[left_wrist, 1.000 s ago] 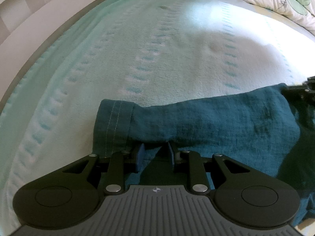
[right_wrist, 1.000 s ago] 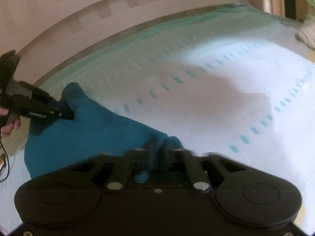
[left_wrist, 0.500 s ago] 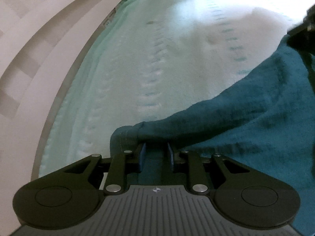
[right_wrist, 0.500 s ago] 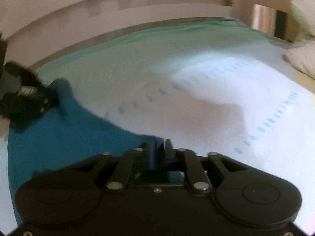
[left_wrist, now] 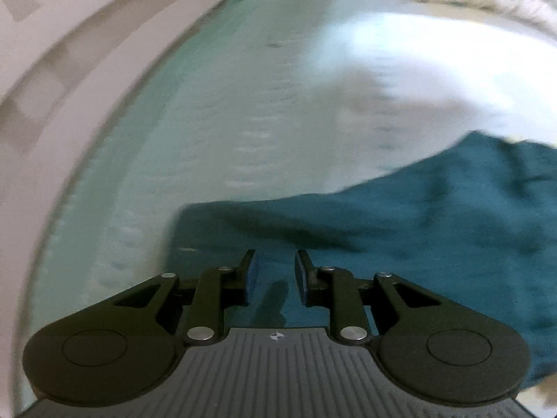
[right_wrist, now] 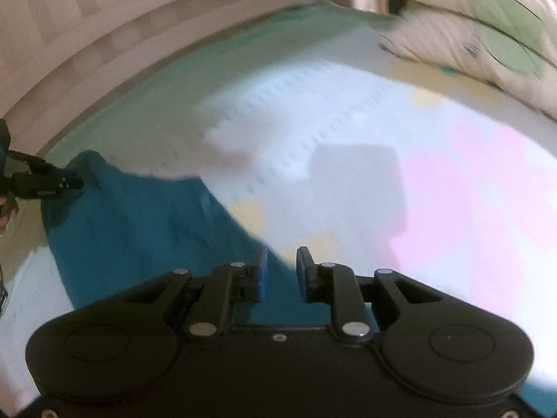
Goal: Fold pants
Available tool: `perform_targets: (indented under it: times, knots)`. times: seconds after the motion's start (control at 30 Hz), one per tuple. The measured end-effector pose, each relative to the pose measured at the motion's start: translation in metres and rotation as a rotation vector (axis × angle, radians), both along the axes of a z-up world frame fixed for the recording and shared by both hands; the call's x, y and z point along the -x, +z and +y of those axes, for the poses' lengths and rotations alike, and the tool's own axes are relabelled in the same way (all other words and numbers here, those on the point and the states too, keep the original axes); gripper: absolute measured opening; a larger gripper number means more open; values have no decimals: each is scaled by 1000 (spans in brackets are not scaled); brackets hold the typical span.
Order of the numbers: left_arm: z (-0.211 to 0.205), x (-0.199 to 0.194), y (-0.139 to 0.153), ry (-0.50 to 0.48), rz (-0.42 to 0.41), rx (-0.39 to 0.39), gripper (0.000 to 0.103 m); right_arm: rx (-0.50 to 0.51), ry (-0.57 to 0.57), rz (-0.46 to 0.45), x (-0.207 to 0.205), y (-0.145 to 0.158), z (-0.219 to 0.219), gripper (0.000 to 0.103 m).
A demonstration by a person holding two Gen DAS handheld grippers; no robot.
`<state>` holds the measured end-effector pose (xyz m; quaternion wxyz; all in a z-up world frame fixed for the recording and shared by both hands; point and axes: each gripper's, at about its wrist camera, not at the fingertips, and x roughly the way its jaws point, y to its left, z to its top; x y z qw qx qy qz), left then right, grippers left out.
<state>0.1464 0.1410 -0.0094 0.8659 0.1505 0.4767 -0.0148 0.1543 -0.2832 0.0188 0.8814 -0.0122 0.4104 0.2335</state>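
Across the bed (left_wrist: 243,111), pants (left_wrist: 400,230) run left-right.

the pale green and white blanket (left_wrist: 264,111) lies open ahead of both grippers, with room to pass. a white slatted bed rail (right_wrist: 104,41) bounds its far edge. a cream pillow with green leaf print (right_wrist: 487,24) blocks the far right corner. the rumpled teal fabric pants (left_wrist: 417,230) cover the near part.
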Motion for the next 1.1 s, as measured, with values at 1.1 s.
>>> perform_targets:
  times: [1.1]
  knots:
    - [-249,68,-12,-491,211,277,24,-18,-633,11,212,-36,-153,50]
